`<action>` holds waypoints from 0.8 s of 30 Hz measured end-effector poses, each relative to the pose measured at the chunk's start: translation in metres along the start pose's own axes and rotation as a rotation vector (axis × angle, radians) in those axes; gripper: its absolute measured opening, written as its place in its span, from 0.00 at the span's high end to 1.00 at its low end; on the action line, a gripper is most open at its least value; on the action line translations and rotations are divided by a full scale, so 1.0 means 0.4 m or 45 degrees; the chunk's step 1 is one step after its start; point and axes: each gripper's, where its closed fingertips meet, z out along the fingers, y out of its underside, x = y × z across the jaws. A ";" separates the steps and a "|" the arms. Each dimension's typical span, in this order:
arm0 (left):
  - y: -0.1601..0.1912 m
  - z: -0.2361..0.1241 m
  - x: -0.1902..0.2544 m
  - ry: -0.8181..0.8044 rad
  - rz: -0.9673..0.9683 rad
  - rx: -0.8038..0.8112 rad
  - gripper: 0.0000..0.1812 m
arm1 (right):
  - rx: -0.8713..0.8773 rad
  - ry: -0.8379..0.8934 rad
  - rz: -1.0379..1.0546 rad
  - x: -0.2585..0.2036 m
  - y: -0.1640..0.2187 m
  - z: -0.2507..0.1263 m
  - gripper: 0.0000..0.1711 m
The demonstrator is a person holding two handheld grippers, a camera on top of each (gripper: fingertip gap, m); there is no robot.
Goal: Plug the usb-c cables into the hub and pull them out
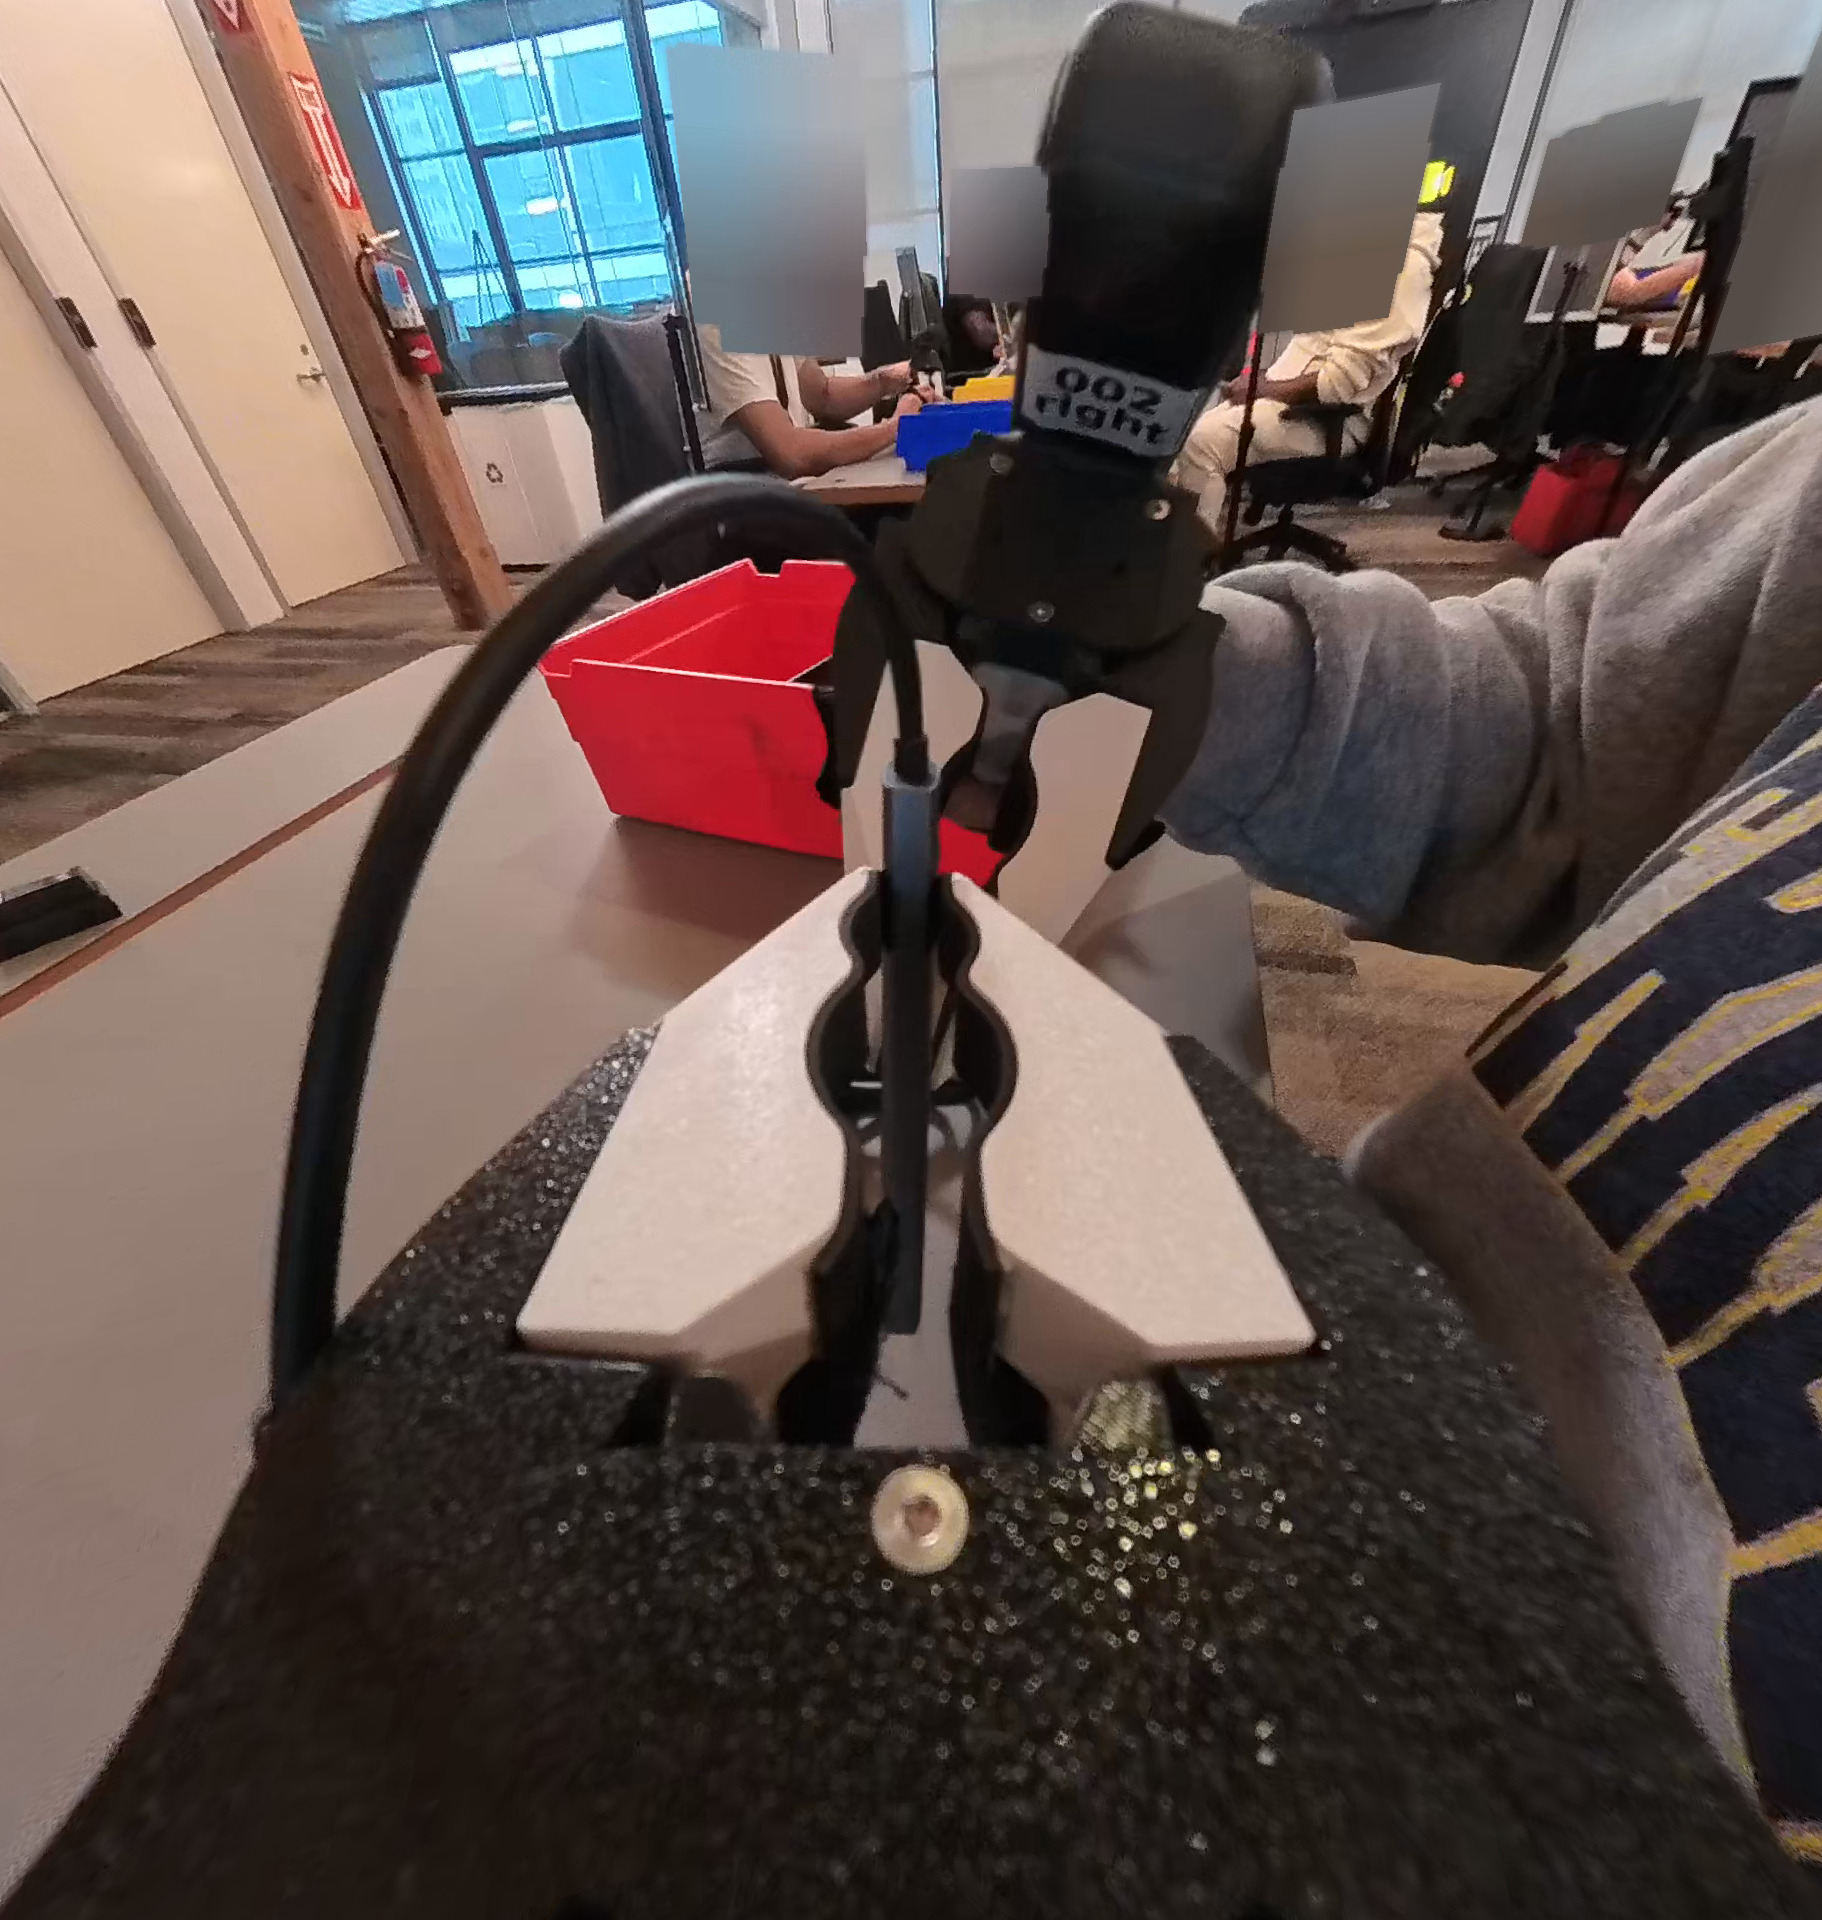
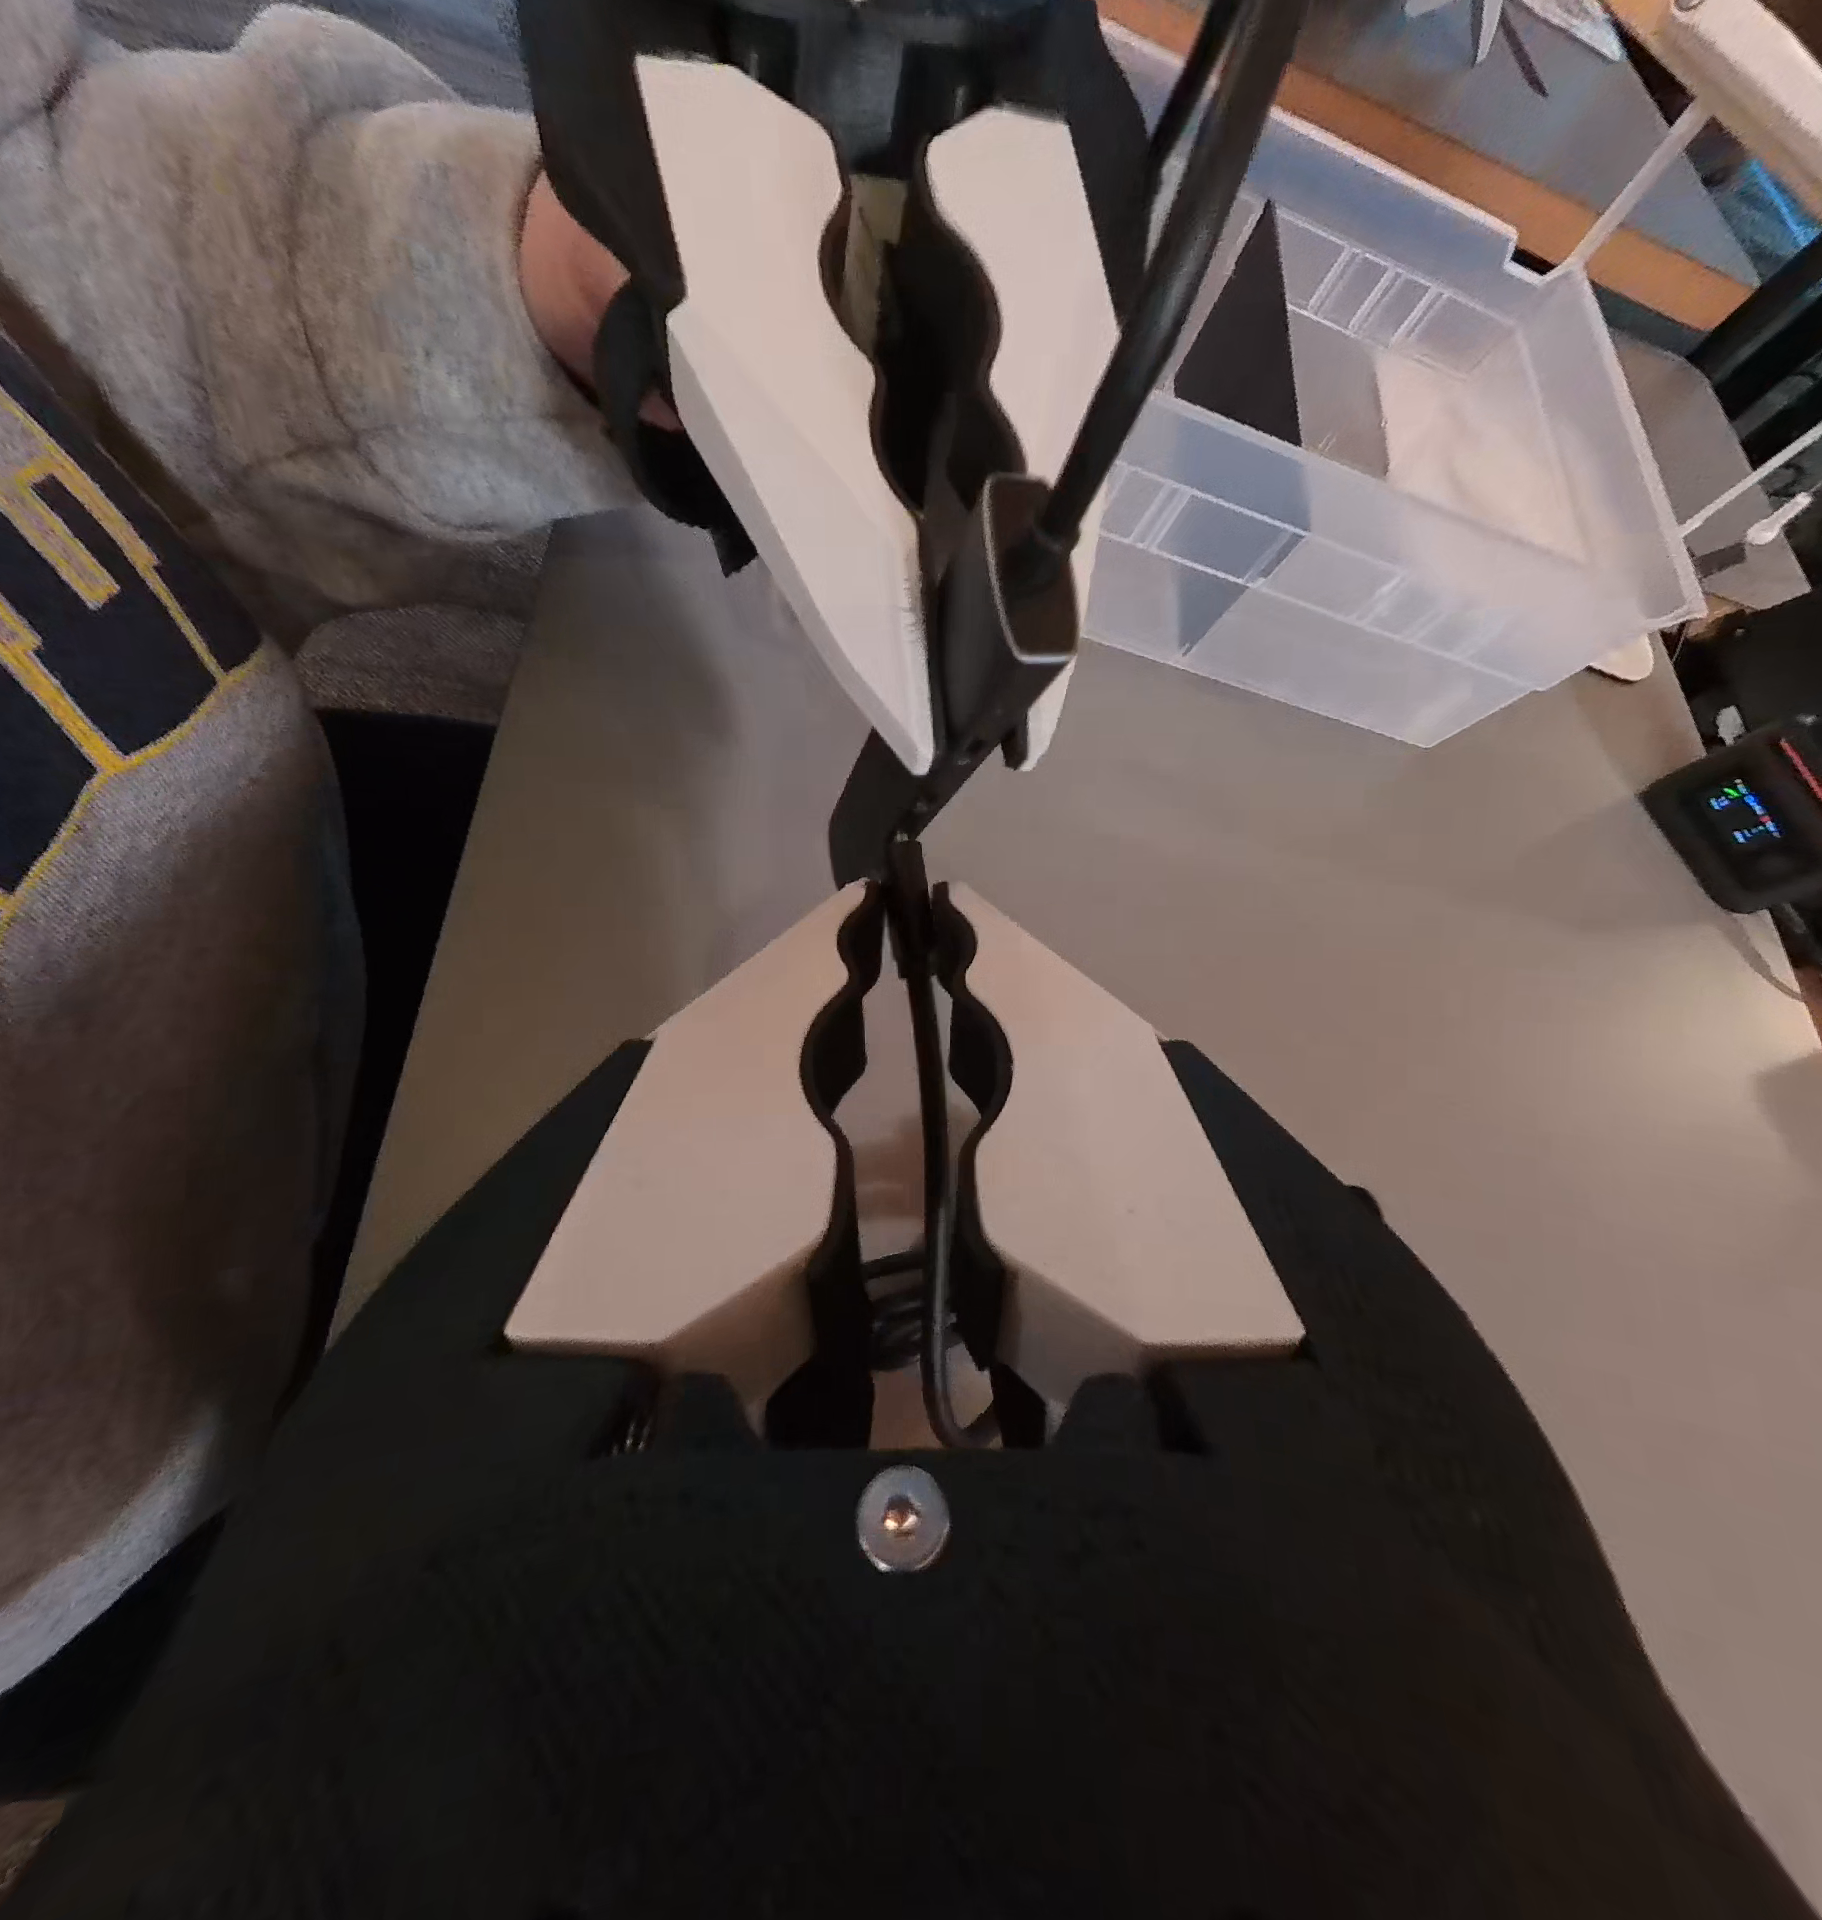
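Left claw [image 1: 902,914] clamps the hub [image 1: 905,997]; right claw [image 2: 907,894] pinches a cable plug [image 2: 905,873] at mid-frame. Next, likely align and push it in.

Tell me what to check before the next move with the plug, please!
1. Left hand-held gripper shut on the hub: ok.
2. Right hand-held gripper shut on the usb-c cable just behind its plug: ok.
3. Plug pointing at the hub's near end: ok, they almost meet.
4. Plug fully seated in a port: cannot tell, the joint is hidden.
5. Hub's own thick black cable out of the way: ok, it loops off to the side.
6. Red bin clear of both grippers: ok, it sits farther back.
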 end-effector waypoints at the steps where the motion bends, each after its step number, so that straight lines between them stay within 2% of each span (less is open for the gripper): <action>1: -0.002 -0.001 -0.001 -0.004 -0.001 0.008 0.96 | -0.001 0.001 -0.010 0.000 0.000 -0.002 0.96; 4: 0.020 -0.006 0.011 0.035 0.021 -0.068 0.94 | -0.050 0.000 -0.049 -0.002 0.011 -0.013 0.96; 5: 0.037 -0.007 0.013 0.048 0.023 -0.126 0.86 | -0.062 0.001 -0.062 -0.003 0.013 -0.017 0.96; 6: 0.054 -0.005 0.009 0.040 0.015 -0.183 0.82 | -0.071 -0.003 -0.069 -0.005 0.014 -0.021 0.97; 8: 0.077 0.000 0.012 0.049 0.041 -0.260 0.83 | -0.081 0.003 -0.087 -0.006 0.014 -0.029 0.97; 10: 0.078 0.008 0.026 0.072 0.094 -0.259 0.91 | -0.085 0.000 -0.097 -0.008 0.012 -0.036 0.97; 15: 0.078 0.011 0.039 0.094 0.099 -0.318 0.95 | -0.094 -0.006 -0.153 -0.026 0.005 -0.053 0.97; 17: 0.052 0.013 0.051 0.076 0.126 -0.317 0.95 | -0.046 -0.012 -0.157 -0.030 -0.014 -0.077 0.97; 20: 0.001 0.009 0.069 0.045 0.223 -0.292 0.95 | -0.004 0.020 -0.178 -0.026 -0.046 -0.129 0.97; 22: 0.018 -0.066 -0.006 -0.177 0.288 -0.428 0.96 | -0.114 0.254 -0.208 0.047 -0.016 -0.218 0.97; 24: -0.028 -0.135 -0.012 -0.178 0.179 -0.286 0.96 | 0.045 0.332 -0.101 0.075 -0.052 -0.335 0.97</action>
